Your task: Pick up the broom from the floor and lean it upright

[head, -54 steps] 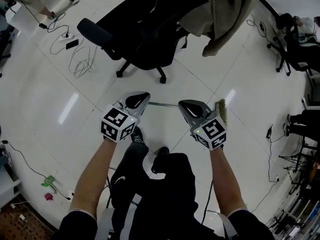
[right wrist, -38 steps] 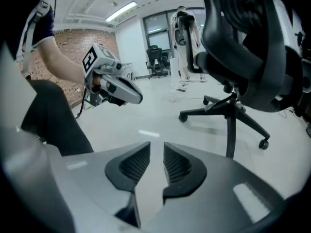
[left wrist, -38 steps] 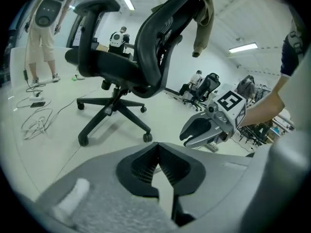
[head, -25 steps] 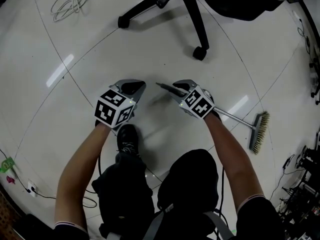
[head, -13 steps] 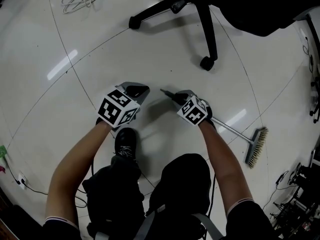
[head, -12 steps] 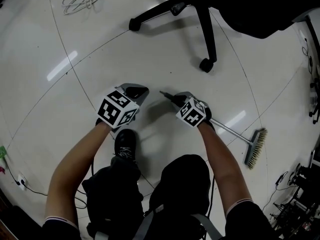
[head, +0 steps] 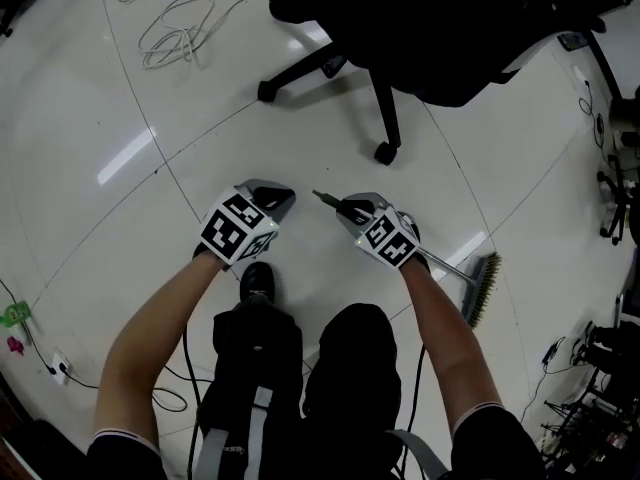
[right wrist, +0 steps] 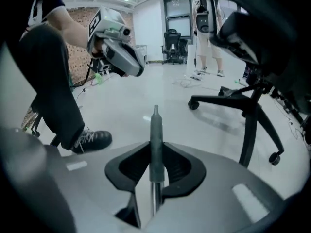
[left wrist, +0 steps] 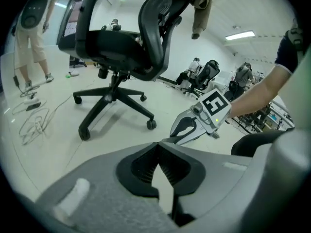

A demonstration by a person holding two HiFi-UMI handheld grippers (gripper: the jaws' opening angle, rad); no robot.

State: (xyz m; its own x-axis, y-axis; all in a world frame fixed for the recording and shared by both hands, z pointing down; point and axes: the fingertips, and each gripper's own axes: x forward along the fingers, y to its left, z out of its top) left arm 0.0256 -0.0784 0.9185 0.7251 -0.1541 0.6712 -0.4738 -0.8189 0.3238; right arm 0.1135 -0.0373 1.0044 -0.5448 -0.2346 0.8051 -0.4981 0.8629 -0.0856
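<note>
The broom lies slanted with its dark handle end [head: 322,199] raised and its bristle head [head: 478,288] low at the right, near the floor. My right gripper [head: 347,208] is shut on the handle just behind its tip; its jaws have just been closing, and the handle [right wrist: 155,130] stands between the pads [right wrist: 142,165]. My left gripper [head: 272,197] hangs a short way to the left of the handle tip, shut with nothing in it. Its tips meet in the left gripper view [left wrist: 156,147], where the right gripper [left wrist: 187,130] shows beyond them.
A black office chair [head: 380,118] stands just ahead, one caster [head: 383,154] close to the handle tip. Loose cables [head: 175,38] lie at the far left. The person's black shoe [head: 258,280] is under the left gripper. More chairs and stands crowd the right edge.
Both grippers have risen off the floor together. The handle end has come up with the right gripper, and the bristle head has drawn in towards the person.
</note>
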